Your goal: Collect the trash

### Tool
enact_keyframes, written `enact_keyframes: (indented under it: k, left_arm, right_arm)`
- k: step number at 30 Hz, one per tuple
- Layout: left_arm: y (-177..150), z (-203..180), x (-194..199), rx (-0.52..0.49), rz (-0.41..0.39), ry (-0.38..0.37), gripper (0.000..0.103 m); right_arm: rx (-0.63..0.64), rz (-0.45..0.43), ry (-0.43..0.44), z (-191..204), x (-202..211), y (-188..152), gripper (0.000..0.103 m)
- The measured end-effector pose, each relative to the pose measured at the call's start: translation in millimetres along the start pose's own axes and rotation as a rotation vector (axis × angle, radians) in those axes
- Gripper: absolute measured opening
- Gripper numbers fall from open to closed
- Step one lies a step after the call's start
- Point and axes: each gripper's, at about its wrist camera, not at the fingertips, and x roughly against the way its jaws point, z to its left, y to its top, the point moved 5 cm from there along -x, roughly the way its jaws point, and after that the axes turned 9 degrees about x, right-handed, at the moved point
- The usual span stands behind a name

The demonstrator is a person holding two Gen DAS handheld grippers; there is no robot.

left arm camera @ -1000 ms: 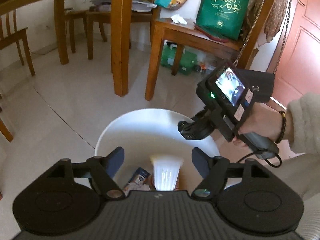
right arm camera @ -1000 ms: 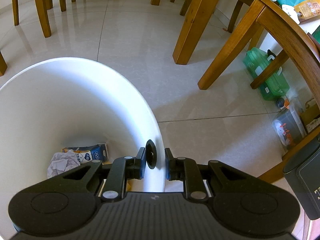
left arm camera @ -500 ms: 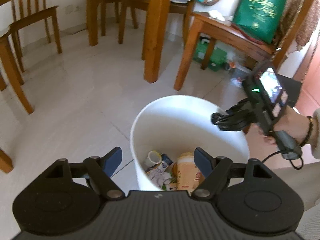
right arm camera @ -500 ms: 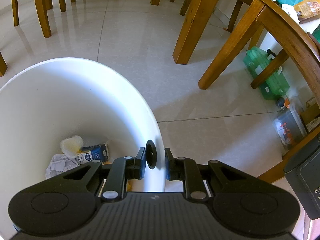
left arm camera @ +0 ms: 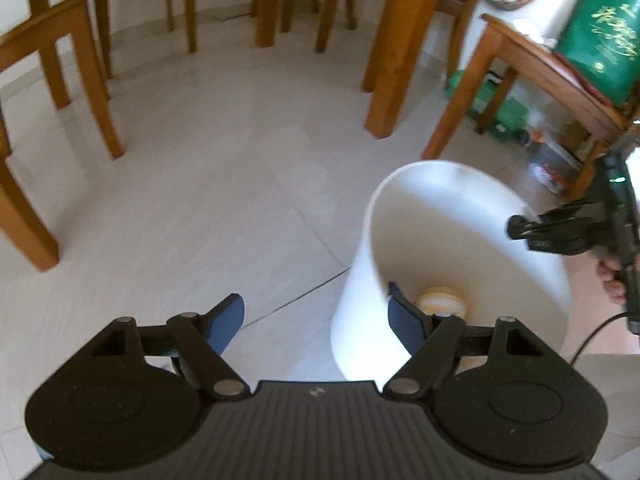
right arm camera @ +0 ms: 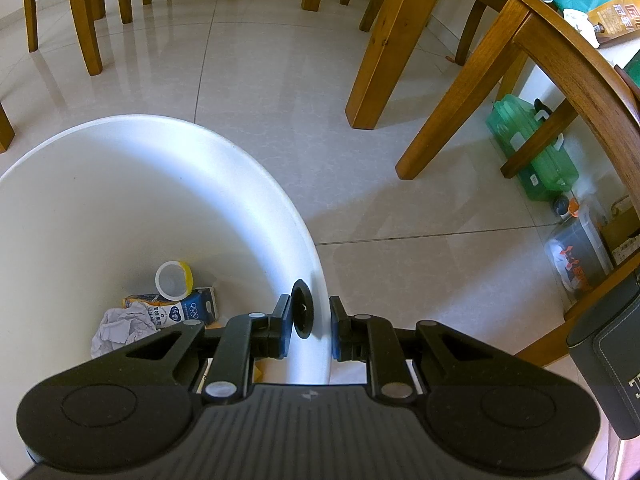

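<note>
The right gripper [right arm camera: 310, 320] pinches the near rim of the white bin [right arm camera: 120, 184], one finger inside the wall and one outside, the pads pressed against the thin plastic with a small black disc on the inner side. The bin stands on the pale tiled floor [right arm camera: 280, 80], and the right wrist view looks down into it: at the bottom lie a crumpled white paper [right arm camera: 120, 330], a blue and white milk carton [right arm camera: 180, 310] and a paper cup [right arm camera: 174, 278] with a yellow rim, resting on its side against the carton. The left gripper [left arm camera: 316, 326] hangs beside the bin with its blue-padded fingers spread wide and nothing between them; its right finger overlaps the bin's near rim in the view, while its left finger is over bare floor. In the left wrist view a tan round piece of trash [left arm camera: 442, 300] shows inside the bin, and a hand [left arm camera: 612, 276] holds the right gripper's handle at the right edge. Wooden chair and table legs [right arm camera: 380, 52] stand around on the floor.
</note>
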Motion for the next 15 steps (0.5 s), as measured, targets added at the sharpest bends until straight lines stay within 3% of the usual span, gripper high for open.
enact_keyframes:
  k: [15]
  left_arm:
    - [-52.0, 75.1, -76.5, 0.218, 0.133, 0.178, 0.079]
  right_arm:
    - [0.009, -0.004, -0.006, -2.6, 1.0, 0.2, 0.022]
